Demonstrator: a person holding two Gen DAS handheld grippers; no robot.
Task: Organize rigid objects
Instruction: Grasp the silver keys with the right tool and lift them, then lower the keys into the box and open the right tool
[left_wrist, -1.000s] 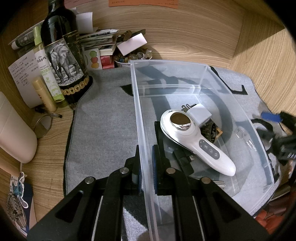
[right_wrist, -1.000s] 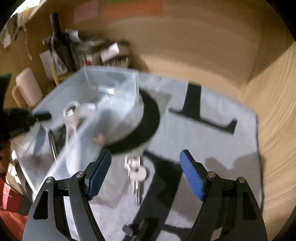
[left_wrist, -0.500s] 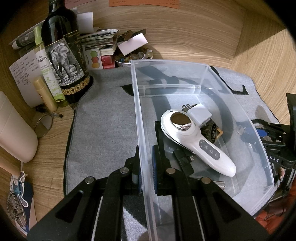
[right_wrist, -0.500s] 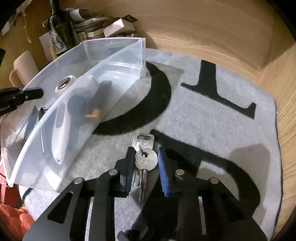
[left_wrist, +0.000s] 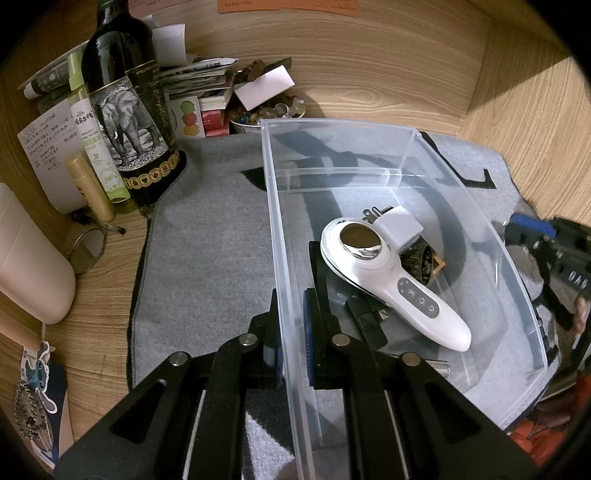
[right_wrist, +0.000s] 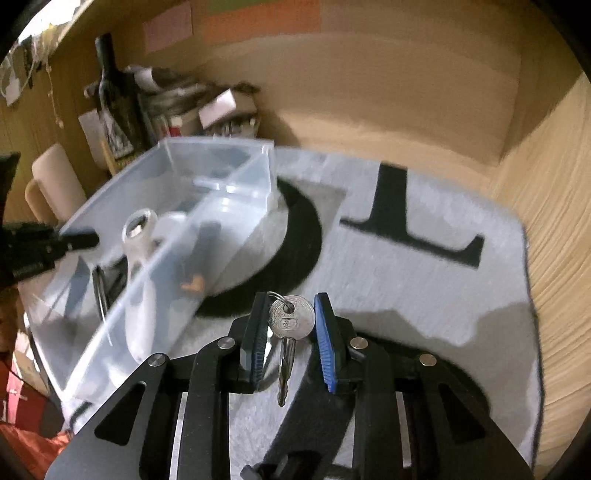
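Note:
A clear plastic bin (left_wrist: 280, 229) stands on the grey mat (left_wrist: 207, 236). My left gripper (left_wrist: 291, 347) is shut on the bin's left wall. Inside lie a white handheld device (left_wrist: 391, 280), a white plug adapter (left_wrist: 399, 225) and small dark items. My right gripper (right_wrist: 291, 325) is shut on a bunch of silver keys (right_wrist: 290, 325), held above the mat (right_wrist: 406, 280) to the right of the bin (right_wrist: 221, 192). The right gripper also shows in the left wrist view (left_wrist: 543, 240), beyond the bin's right wall.
A dark wine bottle with an elephant label (left_wrist: 129, 110), a green spray bottle (left_wrist: 92, 136), a yellow tube (left_wrist: 90, 186), papers and a bowl of beads (left_wrist: 266, 110) crowd the back left. A beige cylinder (left_wrist: 26, 258) lies at the left. Wooden walls enclose the back and right.
My right gripper closed on the keys on the mat and has lifted them off it. My left gripper has kept its hold on the bin wall.

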